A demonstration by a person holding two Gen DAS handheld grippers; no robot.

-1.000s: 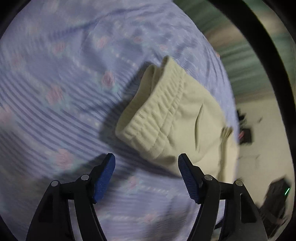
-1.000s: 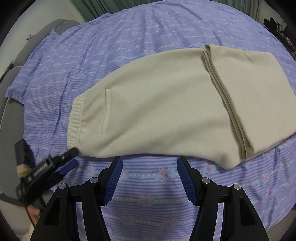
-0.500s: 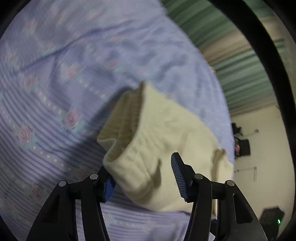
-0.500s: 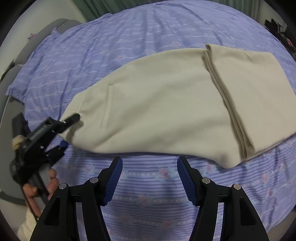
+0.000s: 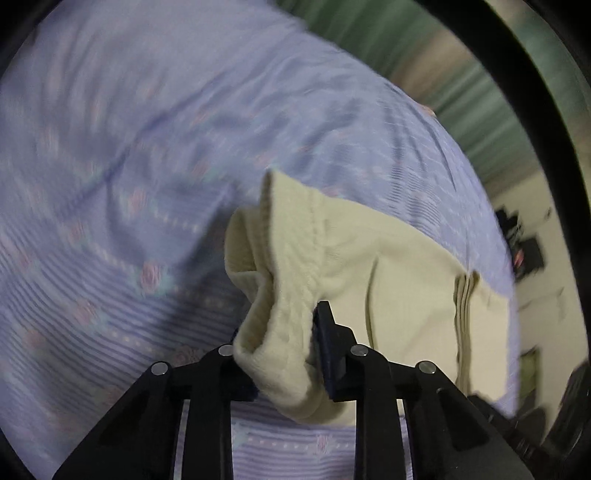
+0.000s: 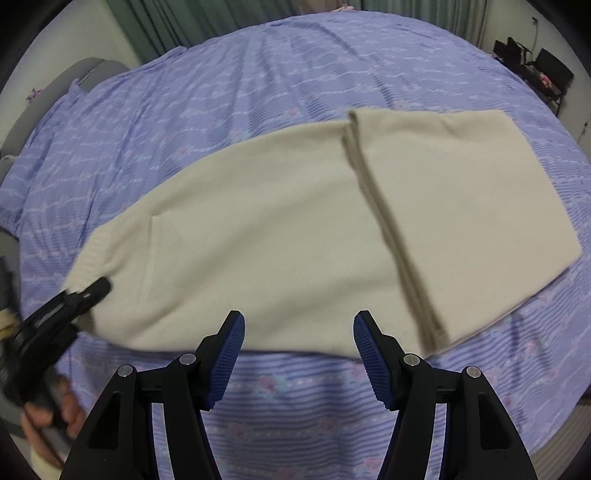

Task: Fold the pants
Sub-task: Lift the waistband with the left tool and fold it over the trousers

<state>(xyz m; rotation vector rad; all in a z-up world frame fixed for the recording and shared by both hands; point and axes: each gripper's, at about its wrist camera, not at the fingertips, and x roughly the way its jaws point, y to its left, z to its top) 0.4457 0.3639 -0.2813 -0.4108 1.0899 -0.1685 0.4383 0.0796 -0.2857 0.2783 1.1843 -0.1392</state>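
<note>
Cream pants [image 6: 280, 236] lie across a purple floral bed sheet [image 6: 258, 81], their legs folded back over the right part [image 6: 458, 206]. In the left wrist view my left gripper [image 5: 291, 354] is shut on the ribbed waistband [image 5: 284, 295] and lifts it off the sheet. The same gripper shows in the right wrist view [image 6: 85, 295] at the pants' left end, held by a hand. My right gripper [image 6: 299, 354] is open and empty, hovering just before the pants' near edge.
A grey headboard or chair [image 6: 55, 88] stands at the bed's left side. Green curtains [image 6: 177, 26] hang behind the bed. Dark bags [image 6: 535, 70] sit on the floor at the far right. The bed's right edge [image 6: 569, 406] drops off nearby.
My left gripper moved onto the waistband, closed on it and raised it from the sheet. My right gripper stayed open and edged toward the pants.
</note>
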